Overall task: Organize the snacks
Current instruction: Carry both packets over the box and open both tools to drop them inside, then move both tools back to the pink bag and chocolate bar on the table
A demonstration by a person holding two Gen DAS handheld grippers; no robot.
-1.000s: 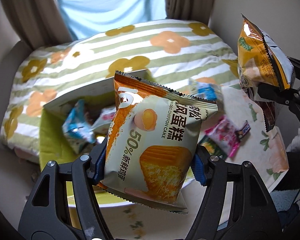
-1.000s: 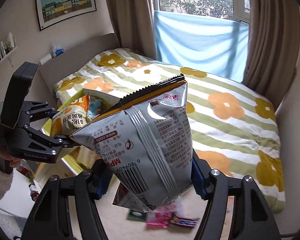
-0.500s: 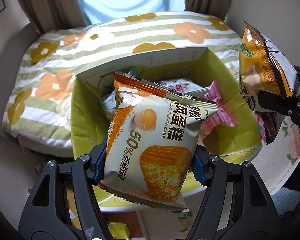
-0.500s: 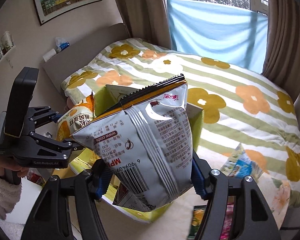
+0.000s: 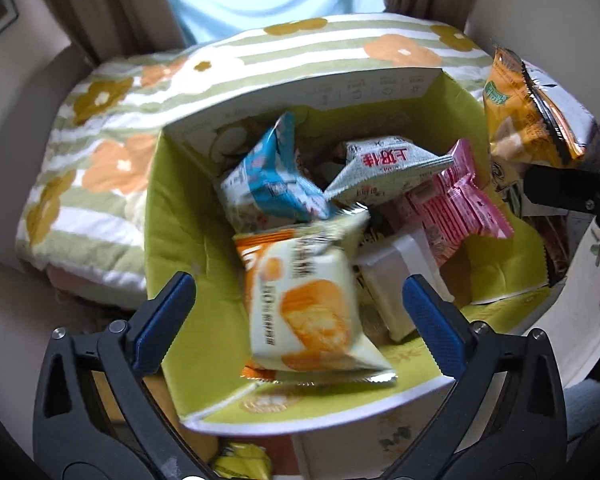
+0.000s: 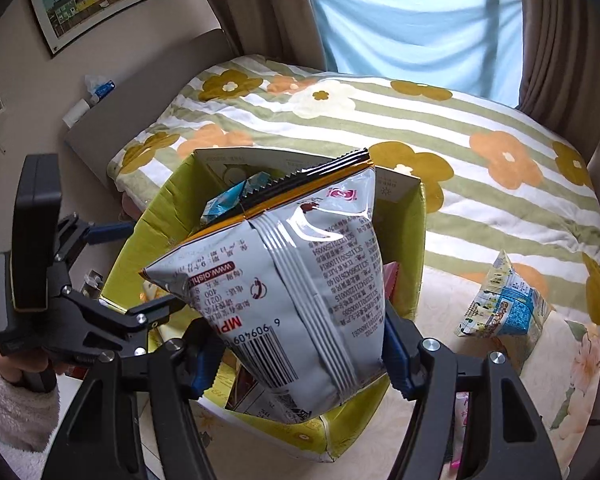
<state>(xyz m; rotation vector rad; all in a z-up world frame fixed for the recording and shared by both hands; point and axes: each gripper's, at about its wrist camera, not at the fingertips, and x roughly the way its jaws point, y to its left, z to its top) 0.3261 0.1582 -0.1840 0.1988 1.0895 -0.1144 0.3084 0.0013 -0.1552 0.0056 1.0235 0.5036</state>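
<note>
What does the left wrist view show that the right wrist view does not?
Only the left wrist view: the open left gripper, jaws just opened, above a blurred orange-and-cream cake packet and pink wafer packets.

Only the right wrist view: a blue-and-white pouch outside the box.

Both: the green cardboard box and the chip bag clamped in the right gripper.

chip bag (image 6: 300, 300): "MP", "www.oishi", barcode "6 904…" | cake pack (image 5: 304, 312): "50%", blurred

glossy foil chip bag (image 6: 300, 300), matt cardboard box (image 5: 188, 240)
</note>
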